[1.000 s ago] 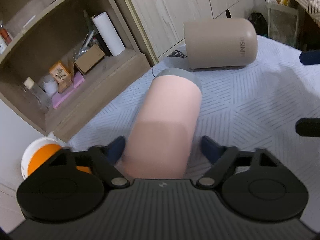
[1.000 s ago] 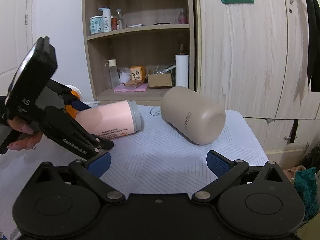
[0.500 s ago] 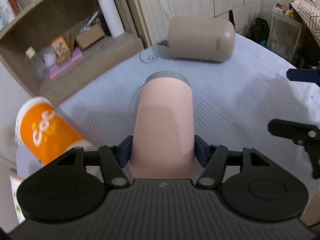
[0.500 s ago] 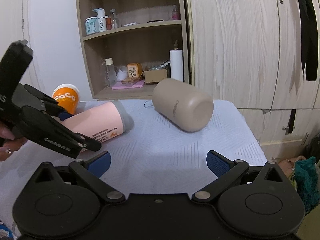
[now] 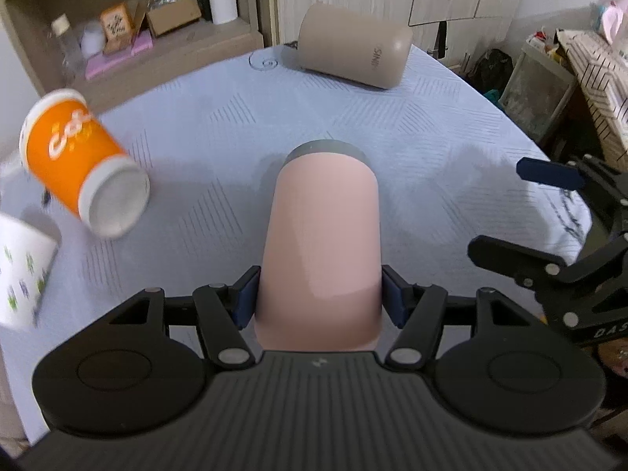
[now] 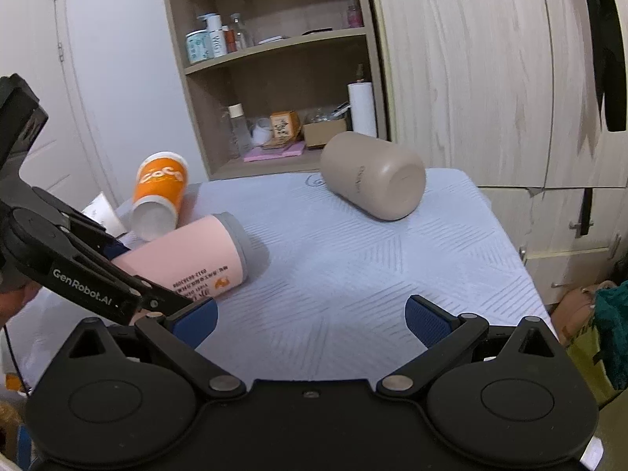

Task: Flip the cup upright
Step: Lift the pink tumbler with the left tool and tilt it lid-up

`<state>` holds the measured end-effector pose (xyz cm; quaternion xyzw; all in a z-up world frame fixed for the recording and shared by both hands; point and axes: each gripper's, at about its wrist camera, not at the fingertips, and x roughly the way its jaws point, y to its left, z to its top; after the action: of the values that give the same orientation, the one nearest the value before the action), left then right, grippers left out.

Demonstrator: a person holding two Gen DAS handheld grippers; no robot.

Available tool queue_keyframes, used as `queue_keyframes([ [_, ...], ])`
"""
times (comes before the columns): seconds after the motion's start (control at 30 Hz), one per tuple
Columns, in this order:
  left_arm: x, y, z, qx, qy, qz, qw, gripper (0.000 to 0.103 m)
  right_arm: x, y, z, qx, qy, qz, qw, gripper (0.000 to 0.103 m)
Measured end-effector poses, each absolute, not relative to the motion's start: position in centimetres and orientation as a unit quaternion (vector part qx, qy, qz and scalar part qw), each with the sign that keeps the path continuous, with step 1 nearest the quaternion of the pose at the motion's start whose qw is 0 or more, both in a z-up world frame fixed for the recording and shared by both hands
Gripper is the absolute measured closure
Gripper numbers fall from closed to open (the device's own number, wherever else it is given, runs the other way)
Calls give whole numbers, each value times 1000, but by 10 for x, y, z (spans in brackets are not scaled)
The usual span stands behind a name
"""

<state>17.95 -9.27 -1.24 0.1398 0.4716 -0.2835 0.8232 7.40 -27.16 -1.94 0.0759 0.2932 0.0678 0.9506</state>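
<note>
I am clamping my left tongs (image 5: 320, 298) on the pink cylindrical cup with the grey rim band (image 5: 324, 243), their blue pads (image 5: 246, 294) pressing both sides of its closed bottom end. The cup is tilting, its grey-rimmed mouth pointing down toward the pale blue patterned tablecloth (image 5: 412, 137); from the right wrist view the pink cup (image 6: 184, 261) is leaning at a slant with its mouth end low, though I cannot tell whether the rim is touching the cloth. I am holding my right tongs (image 6: 310, 318) spread wide with nothing between them, hovering over the near edge of the cloth, just beside the left tongs (image 6: 90, 271).

A beige matte tumbler (image 5: 353, 51) is lying on its side at the far end of the cloth, well apart from the pink cup. An orange paper cup with white lettering (image 5: 78, 161) is resting tipped over to the left, its open mouth facing me. A white patterned paper cup (image 5: 21, 271) is sitting at the left edge, blurred. Behind the table, a wooden shelf unit (image 6: 274, 59) is carrying bottles and small boxes.
</note>
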Motion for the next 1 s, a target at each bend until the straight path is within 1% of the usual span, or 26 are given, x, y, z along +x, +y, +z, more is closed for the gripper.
queue_keyframes([
  [0.4, 173, -83, -25, 87, 468, -289, 831, 42, 59, -263, -19, 58, 313, 77, 945, 0],
  [0.5, 177, -76, -23, 66, 469, -297, 829, 34, 59, -263, -19, 69, 319, 96, 940, 0],
  [0.6, 179, -63, -16, 29, 457, -322, 829, 26, 61, -261, -19, 87, 330, 126, 932, 0],
  [0.63, 180, -59, -14, 16, 454, -324, 830, 25, 62, -259, -19, 94, 333, 136, 928, 0],
  [0.83, 196, -33, -15, -57, 466, -338, 816, 25, 80, -244, -18, 167, 371, 162, 899, 0],
  [0.93, 201, -24, -18, -77, 467, -341, 812, 26, 96, -238, -21, 210, 396, 183, 875, 0],
  [1.0, 203, -19, -20, -88, 467, -345, 809, 26, 105, -234, -23, 218, 405, 188, 868, 0],
])
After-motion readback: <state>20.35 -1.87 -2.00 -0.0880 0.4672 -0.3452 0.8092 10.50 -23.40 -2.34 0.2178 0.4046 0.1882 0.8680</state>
